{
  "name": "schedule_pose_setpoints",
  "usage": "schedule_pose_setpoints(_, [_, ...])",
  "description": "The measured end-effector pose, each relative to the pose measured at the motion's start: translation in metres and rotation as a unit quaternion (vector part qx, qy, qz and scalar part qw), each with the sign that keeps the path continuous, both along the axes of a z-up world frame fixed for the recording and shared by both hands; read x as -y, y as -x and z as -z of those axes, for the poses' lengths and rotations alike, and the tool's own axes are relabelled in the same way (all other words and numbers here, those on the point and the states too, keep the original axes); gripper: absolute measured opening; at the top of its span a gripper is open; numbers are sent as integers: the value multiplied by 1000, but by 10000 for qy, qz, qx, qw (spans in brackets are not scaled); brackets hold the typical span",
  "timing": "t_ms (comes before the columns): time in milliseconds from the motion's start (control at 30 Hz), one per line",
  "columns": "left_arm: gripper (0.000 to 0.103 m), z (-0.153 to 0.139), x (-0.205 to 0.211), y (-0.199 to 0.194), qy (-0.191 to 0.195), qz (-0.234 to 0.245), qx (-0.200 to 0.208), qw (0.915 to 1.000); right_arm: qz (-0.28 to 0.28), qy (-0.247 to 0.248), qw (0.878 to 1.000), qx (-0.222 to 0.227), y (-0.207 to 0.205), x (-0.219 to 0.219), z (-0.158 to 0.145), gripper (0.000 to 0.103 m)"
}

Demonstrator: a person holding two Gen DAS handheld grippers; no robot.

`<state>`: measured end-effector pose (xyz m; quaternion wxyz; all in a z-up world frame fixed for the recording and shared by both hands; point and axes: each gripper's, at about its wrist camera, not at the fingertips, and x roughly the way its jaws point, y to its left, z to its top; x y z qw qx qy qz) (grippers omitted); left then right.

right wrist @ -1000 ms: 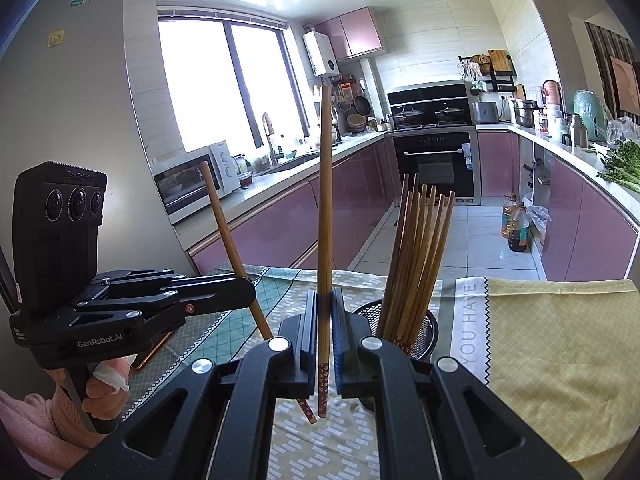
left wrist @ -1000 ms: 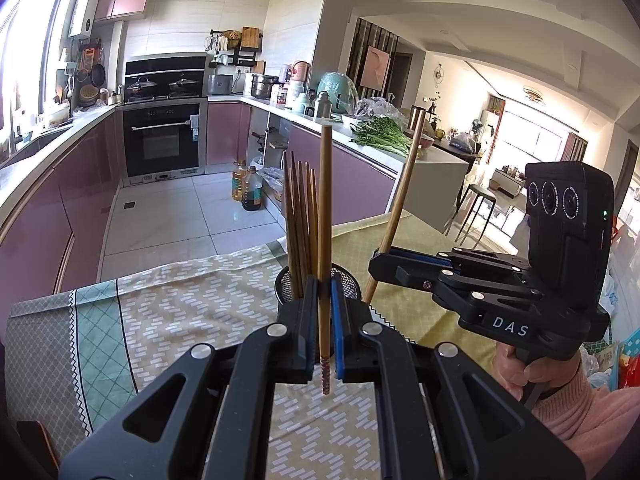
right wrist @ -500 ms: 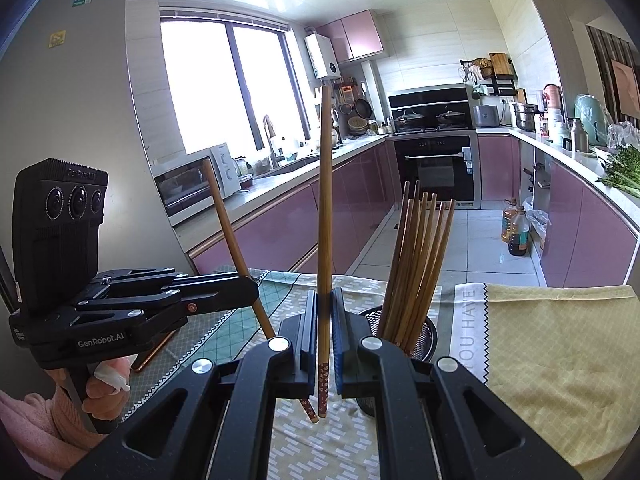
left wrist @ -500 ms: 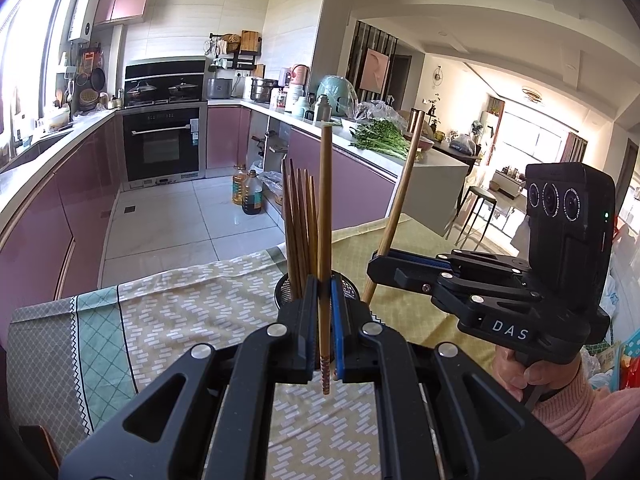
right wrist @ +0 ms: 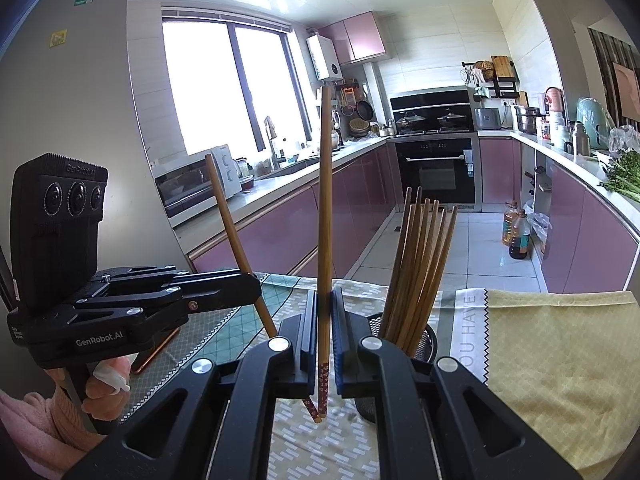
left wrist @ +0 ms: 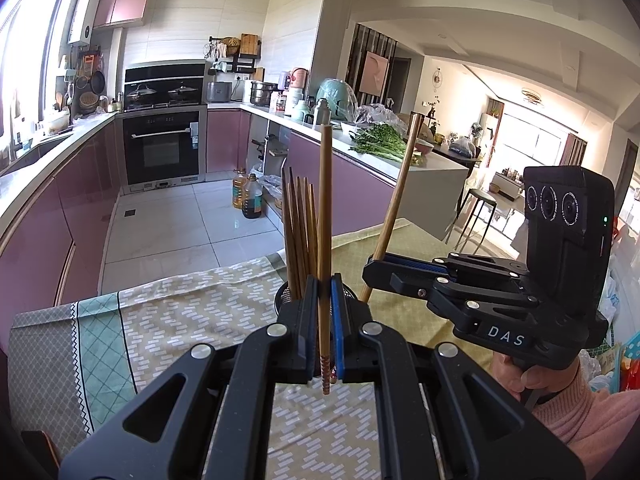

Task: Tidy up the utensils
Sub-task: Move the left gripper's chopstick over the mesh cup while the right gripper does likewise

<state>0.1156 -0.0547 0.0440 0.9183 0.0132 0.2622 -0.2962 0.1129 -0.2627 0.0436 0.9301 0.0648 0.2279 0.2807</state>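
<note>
Left wrist, chopstick (left wrist: 324, 240) upright, clamped between closed jaws

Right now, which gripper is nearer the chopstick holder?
Right, narrowly. Holder sits just right of the right gripper; left gripper has it straight ahead, slightly farther.

Bright U-shaped kitchen, pink cabinets, open to a living area.

Pink base cabinets (left wrist: 48, 236) run under pale counters (right wrist: 280, 184); built-in black oven (left wrist: 162, 148) at the far end, hob with two lidded pots (right wrist: 428, 118) above it. White tiled floor (left wrist: 168, 232), white tiled walls. Big window (right wrist: 228, 80) over the sink, daylight strong. Microwave (right wrist: 184, 192) on the left counter, grey fridge (right wrist: 72, 88) beside it. Oil bottles (left wrist: 248, 200) on the floor. Greens (left wrist: 380, 144) on the right counter. Sunlit living room (left wrist: 528, 152) behind.
</note>
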Motion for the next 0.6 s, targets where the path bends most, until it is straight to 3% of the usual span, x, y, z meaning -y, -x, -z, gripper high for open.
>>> schedule_pose_setpoints(600, [7, -16, 3, 0, 97, 22, 241, 9997, 55, -107, 9997, 221, -8, 15, -11, 6])
